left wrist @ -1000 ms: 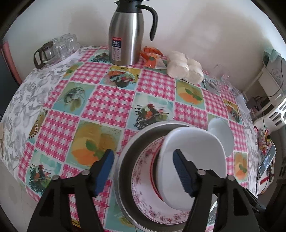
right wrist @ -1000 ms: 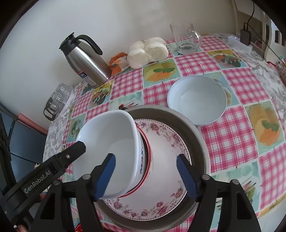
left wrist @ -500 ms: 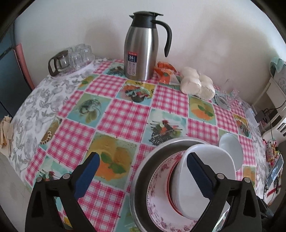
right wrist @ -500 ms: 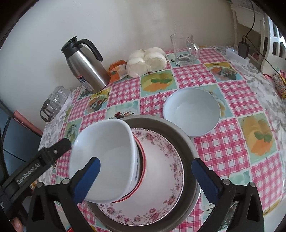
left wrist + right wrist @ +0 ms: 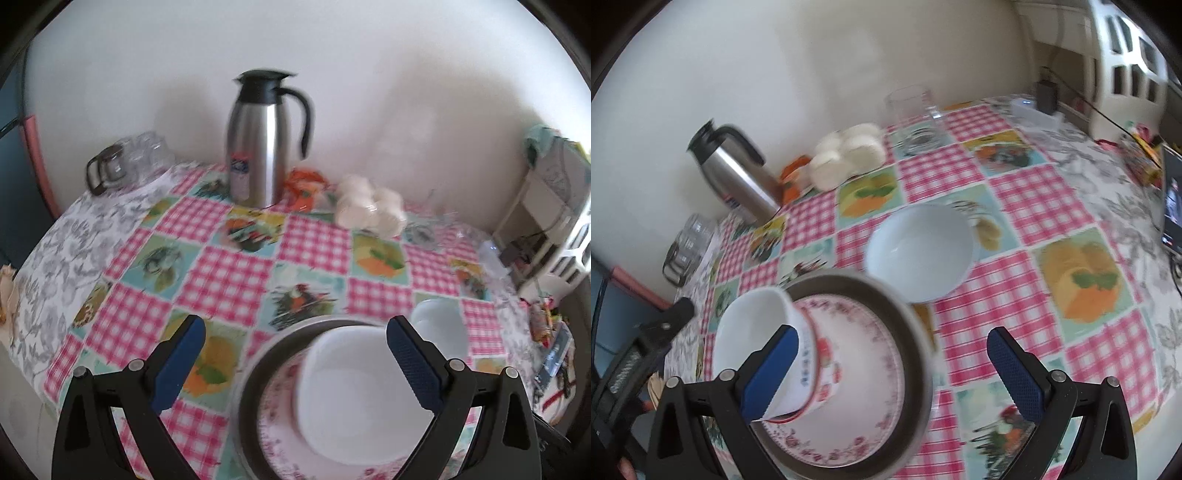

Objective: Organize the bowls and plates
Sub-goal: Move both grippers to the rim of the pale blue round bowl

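- Both hand-held grippers stand wide with nothing between the pads: the left gripper over the stack, the right gripper beside it; their jaws have just been opening.
- Square white bowl rests tilted on the floral plate, which lies in the metal pan.
- Stacking step looks done; next, probably, the round white bowl on the checked tablecloth just beside the pan.
- Glazed, smooth ceramic: grip its thin rim squarely.
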A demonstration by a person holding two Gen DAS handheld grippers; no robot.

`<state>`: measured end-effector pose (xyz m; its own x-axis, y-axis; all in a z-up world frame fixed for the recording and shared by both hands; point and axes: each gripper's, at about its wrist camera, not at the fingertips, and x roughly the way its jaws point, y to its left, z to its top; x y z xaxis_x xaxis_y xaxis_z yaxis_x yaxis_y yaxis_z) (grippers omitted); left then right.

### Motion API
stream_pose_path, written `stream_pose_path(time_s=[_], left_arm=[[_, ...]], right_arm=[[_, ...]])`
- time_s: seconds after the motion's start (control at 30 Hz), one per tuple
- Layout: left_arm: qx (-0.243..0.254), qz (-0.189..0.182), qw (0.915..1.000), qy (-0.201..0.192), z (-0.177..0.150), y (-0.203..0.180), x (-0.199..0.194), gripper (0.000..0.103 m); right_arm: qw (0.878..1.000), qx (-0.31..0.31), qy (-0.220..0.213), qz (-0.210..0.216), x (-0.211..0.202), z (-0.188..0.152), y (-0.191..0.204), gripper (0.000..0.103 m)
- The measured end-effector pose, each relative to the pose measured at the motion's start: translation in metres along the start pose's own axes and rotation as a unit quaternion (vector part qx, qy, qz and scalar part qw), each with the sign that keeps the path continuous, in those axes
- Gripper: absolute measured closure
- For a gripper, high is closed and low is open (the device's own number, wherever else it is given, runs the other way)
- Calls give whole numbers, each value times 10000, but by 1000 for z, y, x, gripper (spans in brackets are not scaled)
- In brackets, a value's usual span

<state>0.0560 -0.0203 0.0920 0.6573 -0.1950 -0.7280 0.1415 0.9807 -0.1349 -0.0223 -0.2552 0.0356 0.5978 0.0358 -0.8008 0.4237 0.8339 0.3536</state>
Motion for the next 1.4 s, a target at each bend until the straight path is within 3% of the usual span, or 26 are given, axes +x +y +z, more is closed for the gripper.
stream_pose_path(time_s=[0.17,0.47,0.77,1.23,1.4], left_arm=[[342,-459,9983,88,2,-35,-5,4],[1053,-386,9929,407,-3,-101,11,4],[1359,-136,9871,837,-7,-139,44,5],[1170,-165,9862,1156,3,-157,92,12],[1260,-175,9840,1250,-1,-166,109,12]], right_arm=[[9996,139,-87,-251,-9,7,-29,0],[9975,310,-151,-623,-12,17,-74,0],[9985,337,-54,-429,11,26,-83,1],[9988,344,198,-304,54,41,-78,24],[9988,277,283,-302,69,46,-74,38]])
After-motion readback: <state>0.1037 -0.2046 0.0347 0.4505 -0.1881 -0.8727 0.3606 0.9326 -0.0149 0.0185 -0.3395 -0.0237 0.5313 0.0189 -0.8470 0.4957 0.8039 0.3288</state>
